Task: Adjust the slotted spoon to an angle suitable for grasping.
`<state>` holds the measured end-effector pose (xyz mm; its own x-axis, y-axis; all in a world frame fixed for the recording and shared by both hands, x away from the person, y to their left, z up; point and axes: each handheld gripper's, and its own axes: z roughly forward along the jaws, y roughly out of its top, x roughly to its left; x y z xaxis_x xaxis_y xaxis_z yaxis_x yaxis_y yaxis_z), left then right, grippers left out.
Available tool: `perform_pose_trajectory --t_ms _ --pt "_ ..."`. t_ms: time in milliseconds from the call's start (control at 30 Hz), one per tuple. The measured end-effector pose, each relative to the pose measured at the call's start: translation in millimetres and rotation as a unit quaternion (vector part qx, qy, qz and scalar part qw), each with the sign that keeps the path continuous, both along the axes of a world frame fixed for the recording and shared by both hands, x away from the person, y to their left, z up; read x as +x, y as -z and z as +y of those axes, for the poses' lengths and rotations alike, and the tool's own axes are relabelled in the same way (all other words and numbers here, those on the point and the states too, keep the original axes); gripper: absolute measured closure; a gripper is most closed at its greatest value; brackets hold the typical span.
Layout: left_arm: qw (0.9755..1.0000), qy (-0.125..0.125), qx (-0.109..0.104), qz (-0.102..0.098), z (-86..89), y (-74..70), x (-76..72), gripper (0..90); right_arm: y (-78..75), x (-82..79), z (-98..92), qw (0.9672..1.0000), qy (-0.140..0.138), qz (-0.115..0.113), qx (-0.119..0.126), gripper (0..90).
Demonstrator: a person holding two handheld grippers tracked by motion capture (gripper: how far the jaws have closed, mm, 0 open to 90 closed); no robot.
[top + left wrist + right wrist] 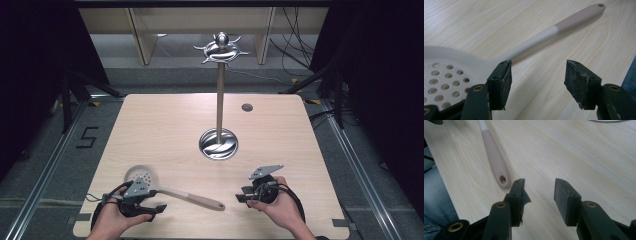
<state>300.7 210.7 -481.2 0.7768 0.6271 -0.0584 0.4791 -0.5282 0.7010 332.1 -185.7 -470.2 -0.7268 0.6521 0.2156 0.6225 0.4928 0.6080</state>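
**Skimmer and two hand-held tongs at the near edge of the tabletop**

Item 1. Slotted skimmer spoon [150, 181]: pale cream round bowl pierced with holes, long handle turning from white to a beige grip with a hanging hole at its end. It lies flat on the light wooden tabletop [165, 125], near the front edge on the person's left side. The bowl points to the left, and the handle runs right and slightly toward the person. In the left gripper view the bowl sits low at the left and the handle stretches away to the upper right.

Item 2. Left tongs [159, 209]: held in the person's left hand [117, 217], just at the bowl end of the skimmer. The jaws stand wide apart with bare wood between them. One jaw is close above the neck where bowl meets handle; whether it touches the skimmer I cannot tell from here.

Item 3. Right tongs [241, 195]: held in the person's right hand [280, 205], pointing left toward the handle's tip. The jaws are parted and hold nothing. In the right gripper view the beige grip end with its hole lies just beside the left jaw, outside the gap.

Item 4. Metal utensil stand [219, 90]: a round polished base near the middle of the tabletop, an upright pole, and a crown of curved hooks at the top. Well apart from both tongs and the skimmer.

Item 5. Small dark round cap [247, 107]: set in the tabletop toward the far edge, right of the pole.
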Motion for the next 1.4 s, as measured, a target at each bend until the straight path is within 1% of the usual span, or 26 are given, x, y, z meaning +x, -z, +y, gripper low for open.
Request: perform_pose_trajectory --t_ms 100,167,200,233,300,333,367,400,433,500,533,567,600,633,667,700,733,833,867,967,1067,1100,1200,1233,1367,1400 --pt "1.0000 -0.003 -0.004 0.005 -2.3 0.0 -0.3 37.6 1.1 0.0 -0.4 0.9999 0.007 -0.005 0.007 60.6" --pt "1.0000 0.004 0.000 0.001 -3.8 -1.1 0.0 37.5 -0.6 0.5 -3.1 1.0000 0.001 -0.005 0.003 60.6" --pt "1.0000 0.009 0.003 -0.001 -5.9 -1.9 0.3 37.3 -0.1 -0.6 -2.7 0.9998 0.013 -0.004 0.011 60.7" --pt "0.9999 0.010 0.000 0.006 -7.2 -2.5 -0.1 37.2 -0.7 -1.2 -2.9 0.9998 0.015 0.000 0.010 61.1" --pt "0.9999 0.012 0.001 0.003 -8.4 -3.3 0.5 37.2 -0.7 -0.6 -3.3 0.9999 0.014 -0.003 0.005 63.1" --pt "0.9999 0.014 -0.003 0.005 -12.4 -6.0 0.3 37.7 -3.9 -0.9 -4.1 1.0000 0.000 0.005 -0.003 66.9" --pt "0.9998 0.020 -0.004 0.008 -15.3 -8.0 0.0 38.6 -4.7 -0.7 -4.3 1.0000 -0.001 0.005 -0.002 68.3" --pt "0.9996 0.027 -0.001 0.008 -16.9 -9.3 -0.1 42.1 -4.1 0.0 -4.3 1.0000 0.000 -0.002 0.005 70.1" --pt "0.9992 0.037 0.001 0.012 -20.5 -10.7 -0.5 45.2 -6.1 0.0 -5.1 1.0000 -0.003 0.002 -0.004 70.9" --pt "0.9989 0.044 0.009 0.010 -22.4 -11.5 -0.8 56.0 -6.0 0.4 -5.2 1.0000 -0.003 0.001 -0.004 71.5" --pt "0.9962 0.077 0.040 0.010 -30.0 -12.9 -2.3 65.1 -5.8 0.5 -5.5 1.0000 -0.002 0.003 -0.007 71.8" --pt "0.9962 0.077 0.040 0.010 -30.0 -12.9 -2.3 69.6 -5.7 0.5 -5.5 1.0000 -0.002 0.003 -0.008 71.8" --pt "0.9940 0.095 0.052 0.016 -38.0 -13.2 -3.9 75.6 -5.6 0.5 -5.4 1.0000 0.000 0.004 -0.007 71.8" --pt "0.9940 0.095 0.052 0.016 -38.0 -13.2 -3.9 79.3 -5.7 0.6 -5.5 1.0000 0.000 0.004 -0.007 71.8" --pt "0.9891 0.124 0.072 0.031 -47.9 -14.5 -4.0 84.5 -5.9 0.5 -5.7 1.0000 0.001 0.006 -0.006 71.7" --pt "0.9891 0.124 0.072 0.031 -47.9 -14.5 -4.0 88.0 -5.9 0.5 -5.7 1.0000 0.001 0.006 -0.006 71.7" --pt "0.9895 0.124 0.061 0.041 -59.6 -12.3 -5.5 89.0 -5.5 1.0 -6.3 1.0000 0.003 0.004 -0.005 71.7" --pt "0.9892 0.125 0.059 0.047 -70.5 -9.4 -5.2 89.2 -5.3 0.8 -7.0 0.9999 0.005 0.008 -0.004 71.7" --pt "0.9856 0.143 0.075 0.050 -73.3 -10.1 -2.1 89.2 -5.3 0.8 -7.0 0.9999 0.005 0.008 -0.004 71.7" --pt "0.9857 0.143 0.073 0.051 -86.7 -7.7 1.8 89.3 -5.4 1.0 -7.4 1.0000 0.005 0.007 -0.003 71.6" --pt "0.9838 0.152 0.077 0.055 -96.6 -5.8 8.7 89.3 -5.1 0.8 -6.7 0.9999 0.007 0.008 -0.004 71.3" --pt "0.9841 0.148 0.077 0.062 -99.8 -4.4 10.3 89.3 -4.9 1.0 -6.6 1.0000 0.006 0.006 -0.004 71.3" --pt "0.9840 0.148 0.076 0.063 -104.1 -2.4 13.7 89.3 -5.0 0.9 -6.3 1.0000 0.005 0.006 -0.003 71.3" --pt "0.9831 0.151 0.082 0.063 -106.4 -2.0 16.1 89.3 -5.2 0.8 -6.2 1.0000 0.005 0.005 -0.003 71.3" --pt "0.9835 0.148 0.079 0.068 -114.0 -0.6 19.3 89.3 -5.6 0.8 -6.8 1.0000 0.006 0.007 -0.002 71.3" --pt "0.9830 0.149 0.081 0.070 -118.0 -0.3 21.8 89.3 -4.5 0.9 -6.7 0.9999 0.008 0.004 0.005 71.2"
